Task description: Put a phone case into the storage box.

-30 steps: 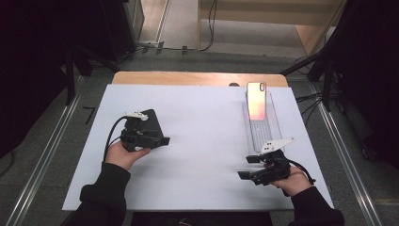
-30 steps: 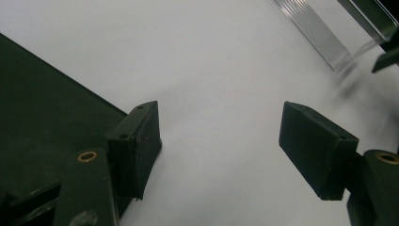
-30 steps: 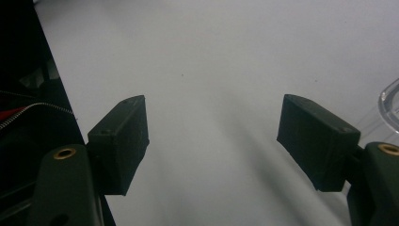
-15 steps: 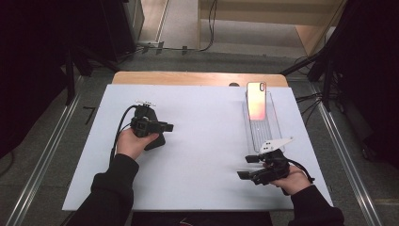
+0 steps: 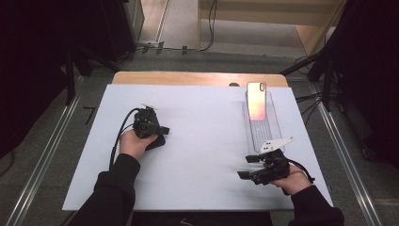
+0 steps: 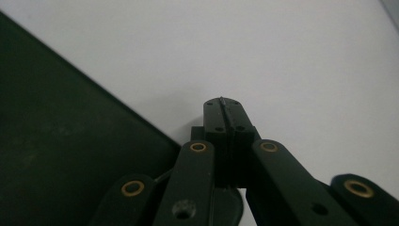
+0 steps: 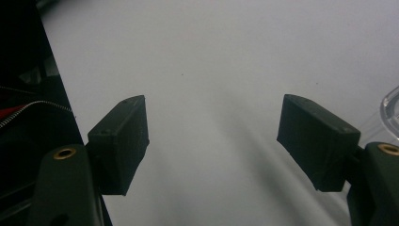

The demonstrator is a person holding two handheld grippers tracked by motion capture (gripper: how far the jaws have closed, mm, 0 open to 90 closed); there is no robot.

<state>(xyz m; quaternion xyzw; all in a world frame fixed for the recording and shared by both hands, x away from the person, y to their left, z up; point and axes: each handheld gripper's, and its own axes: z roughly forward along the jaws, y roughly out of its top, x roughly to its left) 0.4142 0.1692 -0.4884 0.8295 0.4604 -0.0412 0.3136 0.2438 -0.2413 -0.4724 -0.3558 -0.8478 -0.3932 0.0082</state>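
Left hand-held gripper point(image 6: 221, 107) has just closed, jaws pressed together empty at the edge of the flat black slab point(image 6: 66, 141) on the white bench point(image 5: 207, 136); suggest wedging the tip under that edge, low and slow, without skidding it.

A black left claw point(image 5: 160, 130) hovers over a black flat pad point(image 5: 155, 141) on the white tabletop point(image 5: 202, 136), with a pink-orange phone point(image 5: 256, 100) in a clear tray point(image 5: 273, 134) and a wooden edge point(image 5: 188, 78).
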